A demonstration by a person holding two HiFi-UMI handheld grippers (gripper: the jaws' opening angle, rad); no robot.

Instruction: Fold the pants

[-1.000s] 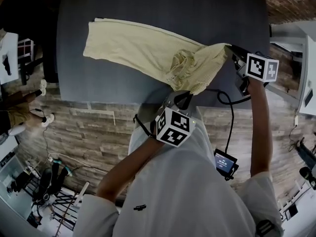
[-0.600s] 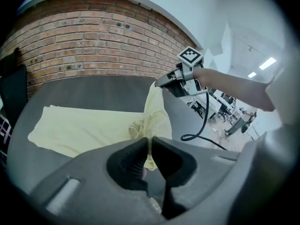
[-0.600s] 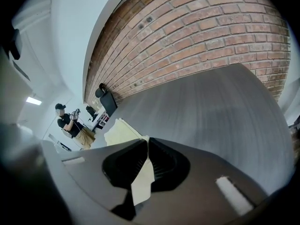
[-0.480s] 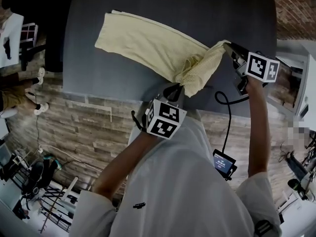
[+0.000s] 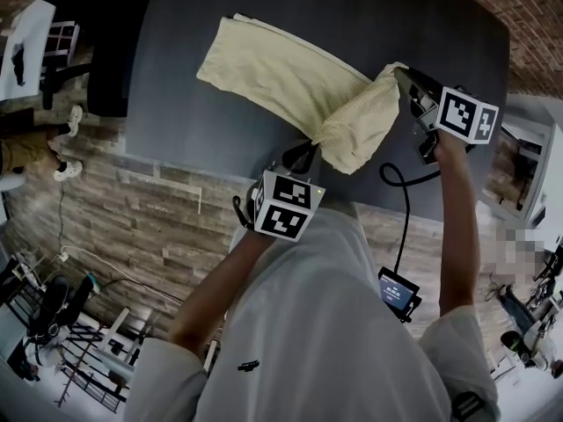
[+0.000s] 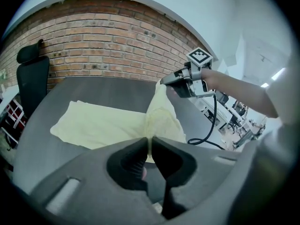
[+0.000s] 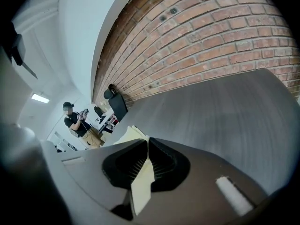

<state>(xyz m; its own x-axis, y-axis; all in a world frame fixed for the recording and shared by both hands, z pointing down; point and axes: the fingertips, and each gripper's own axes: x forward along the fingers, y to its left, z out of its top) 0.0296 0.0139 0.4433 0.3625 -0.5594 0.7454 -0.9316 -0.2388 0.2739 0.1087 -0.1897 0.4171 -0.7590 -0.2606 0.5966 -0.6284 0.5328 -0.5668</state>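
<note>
**First onlooker:** Where are the pale yellow cloth pants (image 5: 281,82)?

**Second onlooker:** On the dark grey tabletop (image 5: 440,25). The long part lies flat and runs off toward the far left corner. The end nearest the person is lifted off the surface and hangs bunched between the two tools.

**First onlooker:** Has the left gripper (image 5: 308,150) got hold of them?

**Second onlooker:** Yes. Its jaws are pinched nearly together with a thin fold of the yellow cloth caught between them, just over the table's near edge.

**First onlooker:** And the right gripper (image 5: 402,76)?

**Second onlooker:** Much the same. The jaws are drawn in narrow on a strip of the fabric, and a bit of it pokes out behind the pads. That one holds its corner higher and further in over the table, off to the right, so the cloth sags from one gripper to the other.

**First onlooker:** What's behind all that?

**Second onlooker:** A red brick wall (image 6: 117,41), and a black office chair (image 6: 32,76) by the table's left end.
</note>
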